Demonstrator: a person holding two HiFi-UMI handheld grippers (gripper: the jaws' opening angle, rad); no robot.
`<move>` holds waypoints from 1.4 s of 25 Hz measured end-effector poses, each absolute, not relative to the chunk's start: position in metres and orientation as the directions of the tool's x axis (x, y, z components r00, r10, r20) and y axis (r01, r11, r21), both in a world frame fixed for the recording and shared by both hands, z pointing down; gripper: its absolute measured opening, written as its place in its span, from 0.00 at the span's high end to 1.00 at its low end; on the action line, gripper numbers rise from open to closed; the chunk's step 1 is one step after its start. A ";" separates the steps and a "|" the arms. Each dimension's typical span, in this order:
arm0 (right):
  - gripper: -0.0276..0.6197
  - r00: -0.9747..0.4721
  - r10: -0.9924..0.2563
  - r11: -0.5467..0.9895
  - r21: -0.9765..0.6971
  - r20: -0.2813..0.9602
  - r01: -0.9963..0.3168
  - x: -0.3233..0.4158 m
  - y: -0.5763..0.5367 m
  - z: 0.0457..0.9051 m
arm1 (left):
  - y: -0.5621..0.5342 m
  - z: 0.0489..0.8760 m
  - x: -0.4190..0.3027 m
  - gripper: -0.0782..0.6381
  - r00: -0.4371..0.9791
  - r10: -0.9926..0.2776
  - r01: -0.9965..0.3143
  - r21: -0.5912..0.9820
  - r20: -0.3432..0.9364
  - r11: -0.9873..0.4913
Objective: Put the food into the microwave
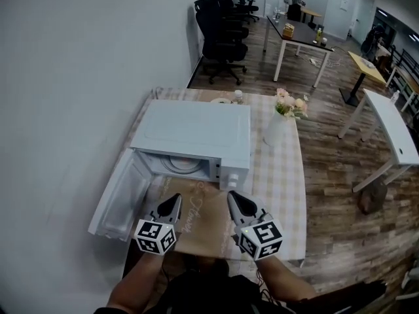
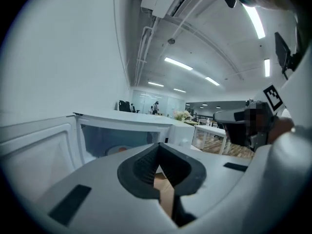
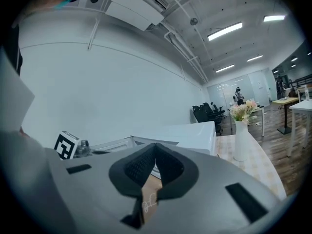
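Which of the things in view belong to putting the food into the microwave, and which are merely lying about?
For the job: microwave, its open door, paper bag, left hand-held gripper, right hand-held gripper.
Lying about: vase of flowers, small bottle, office chairs.

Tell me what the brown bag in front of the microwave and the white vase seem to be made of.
The brown bag looks like kraft paper. It is a flat, matte brown with pale printed script and no shine. The white vase is probably glazed ceramic, since it is smooth, opaque and evenly white, though painted glass or plastic can't be ruled out from here.
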State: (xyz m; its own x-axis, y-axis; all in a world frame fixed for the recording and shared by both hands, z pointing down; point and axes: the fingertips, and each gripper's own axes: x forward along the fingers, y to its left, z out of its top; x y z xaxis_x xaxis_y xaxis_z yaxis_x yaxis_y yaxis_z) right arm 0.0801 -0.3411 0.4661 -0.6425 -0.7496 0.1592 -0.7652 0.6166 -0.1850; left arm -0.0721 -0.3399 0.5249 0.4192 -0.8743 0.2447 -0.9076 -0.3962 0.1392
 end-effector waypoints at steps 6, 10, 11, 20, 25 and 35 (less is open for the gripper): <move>0.94 -0.686 -0.716 0.651 -0.232 0.127 -0.723 0.078 -0.335 0.459 | -0.296 0.478 -0.064 0.88 0.378 -0.901 -0.926 0.090 0.211 -0.367; 0.94 -0.706 -0.699 0.670 -0.240 0.112 -0.702 0.068 -0.334 0.455 | -0.276 0.449 -0.074 0.88 0.339 -0.925 -0.941 0.052 0.174 -0.335; 0.95 -0.710 -0.696 0.674 -0.241 0.111 -0.698 0.065 -0.332 0.454 | -0.272 0.446 -0.078 0.88 0.330 -0.928 -0.944 0.043 0.173 -0.327; 0.95 -0.701 -0.706 0.672 -0.217 0.100 -0.708 0.033 -0.312 0.447 | -0.236 0.415 -0.114 0.88 0.260 -0.962 -0.962 -0.067 0.089 -0.266; 0.95 -0.691 -0.715 0.658 -0.230 0.106 -0.717 0.012 -0.291 0.445 | -0.213 0.414 -0.144 0.88 0.241 -0.965 -0.970 -0.022 0.102 -0.244; 0.95 -0.674 -0.730 0.638 -0.244 0.108 -0.730 -0.017 -0.253 0.434 | -0.171 0.404 -0.180 0.88 0.251 -0.966 -0.968 0.000 0.063 -0.251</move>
